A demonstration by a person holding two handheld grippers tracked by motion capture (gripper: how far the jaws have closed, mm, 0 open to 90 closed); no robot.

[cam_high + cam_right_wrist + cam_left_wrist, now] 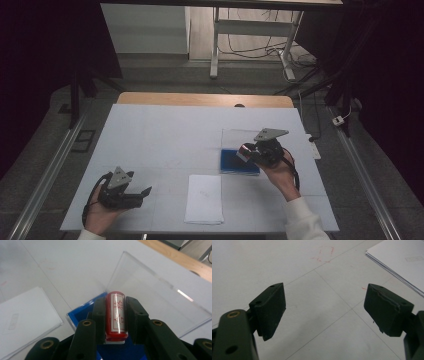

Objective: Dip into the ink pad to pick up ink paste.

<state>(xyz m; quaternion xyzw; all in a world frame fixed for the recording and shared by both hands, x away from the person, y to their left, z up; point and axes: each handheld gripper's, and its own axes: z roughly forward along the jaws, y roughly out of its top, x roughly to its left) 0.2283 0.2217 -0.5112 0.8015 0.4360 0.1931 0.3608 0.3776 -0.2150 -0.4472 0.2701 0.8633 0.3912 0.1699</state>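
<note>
The right tongs (114, 315) were clamped on a red cylindrical stamp (115, 315), its body lying lengthwise between the two black jaws and touching both; the stamp carried a white label with red characters, and a white end showed at its near end, toward the camera, in the right gripper view; in the high view the same right tongs (248, 151) were held by the person's right hand (281, 170) just above the blue box (239, 162), the stamp (244, 150) showing as a small red and white end at the tongs' tip. The blue box (82, 312) lay directly beneath the stamp, and its clear lid (155, 297) stood open, tilted back away from the tongs; whether the stamp touched the box's inside could not be told.

The left tongs (324, 307) stood wide apart with nothing between them, hovering low over the white worktop (274, 270); faint red pen marks (325, 253) lay on the worktop ahead of them; a stack of white paper (402, 262) lay to the upper right of the left gripper view, well clear of the jaws. In the high view the left tongs (142, 194), held in the left hand (102, 212), sat near the front left of the worktop (165, 135), with the paper stack (204, 198) between the two hands and the blue box just beyond the stack's far right corner.
</note>
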